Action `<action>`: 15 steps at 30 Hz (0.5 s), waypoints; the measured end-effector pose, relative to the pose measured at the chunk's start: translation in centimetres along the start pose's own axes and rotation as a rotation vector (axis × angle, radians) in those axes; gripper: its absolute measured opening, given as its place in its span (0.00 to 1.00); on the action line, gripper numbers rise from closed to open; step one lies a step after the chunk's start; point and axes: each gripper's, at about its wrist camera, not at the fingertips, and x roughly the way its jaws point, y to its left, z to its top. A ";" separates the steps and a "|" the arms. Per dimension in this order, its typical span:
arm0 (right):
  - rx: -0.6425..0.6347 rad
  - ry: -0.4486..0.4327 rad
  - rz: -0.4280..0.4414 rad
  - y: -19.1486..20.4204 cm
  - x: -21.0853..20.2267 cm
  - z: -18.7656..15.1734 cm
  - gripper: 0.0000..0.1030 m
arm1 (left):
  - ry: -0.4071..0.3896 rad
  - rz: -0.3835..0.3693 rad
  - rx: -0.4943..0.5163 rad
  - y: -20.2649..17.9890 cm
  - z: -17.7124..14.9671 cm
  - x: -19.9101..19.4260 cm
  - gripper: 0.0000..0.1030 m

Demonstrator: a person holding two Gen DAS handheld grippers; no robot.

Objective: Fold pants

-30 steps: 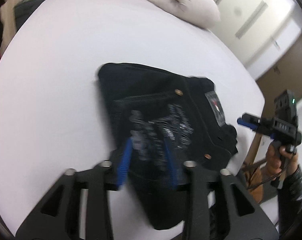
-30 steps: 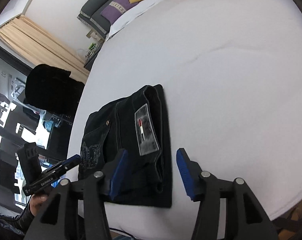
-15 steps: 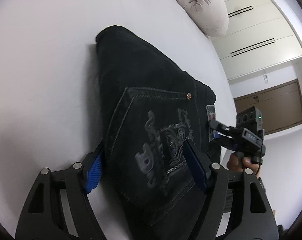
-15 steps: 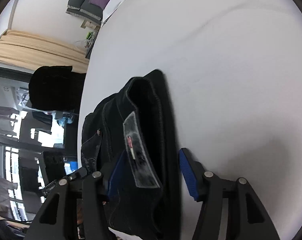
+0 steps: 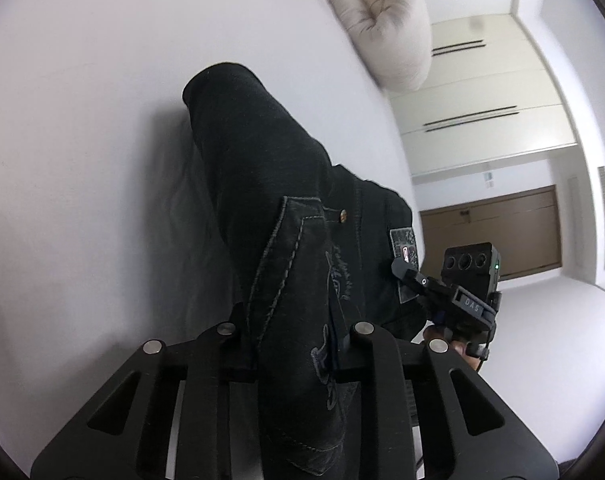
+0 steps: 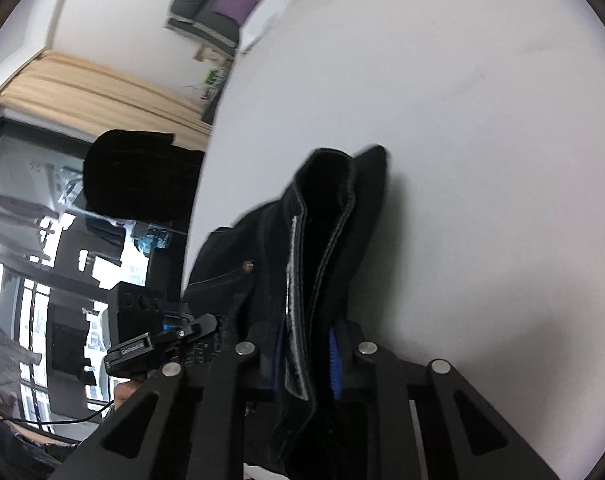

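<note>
Bare white bed sheet (image 5: 82, 128) lies open to my left and beyond the folded black pants (image 5: 270, 184), which block the middle. Beige pillow (image 5: 382, 24) sits at the far right. Right gripper (image 5: 412, 276) crowds the near right edge. From the right wrist view, sheet is open right and far; dark cushions (image 6: 218, 4) far left.

I am working in a home bedroom: white bed (image 5: 82, 160), beige pillow (image 5: 382, 24), built-in wardrobe (image 5: 482, 92), wooden door (image 5: 502, 232), curtain (image 6: 102, 92) showing.
</note>
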 end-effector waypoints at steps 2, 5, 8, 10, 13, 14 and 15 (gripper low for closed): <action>-0.020 -0.001 0.025 1.7 0.5 0.9 0.19 | -0.033 -0.007 0.012 -0.1 1.3 -2.4 0.20; -0.047 0.000 0.066 4.7 2.4 3.3 0.19 | -0.072 0.006 0.047 0.1 4.0 -6.3 0.20; -0.080 0.013 0.074 7.7 5.7 6.1 0.19 | -0.113 0.075 0.108 -0.1 7.5 -9.6 0.20; -0.089 0.023 0.079 9.3 8.3 8.1 0.19 | -0.137 0.112 0.135 0.4 10.0 -11.7 0.20; -0.086 0.036 0.098 10.7 11.9 10.8 0.19 | -0.161 0.152 0.126 2.6 13.8 -14.0 0.20; -0.084 0.042 0.097 10.9 13.1 11.5 0.19 | -0.160 0.159 0.124 3.7 14.7 -14.8 0.20; -0.079 0.052 0.095 11.0 14.4 12.2 0.19 | -0.159 0.166 0.121 4.5 15.4 -15.0 0.20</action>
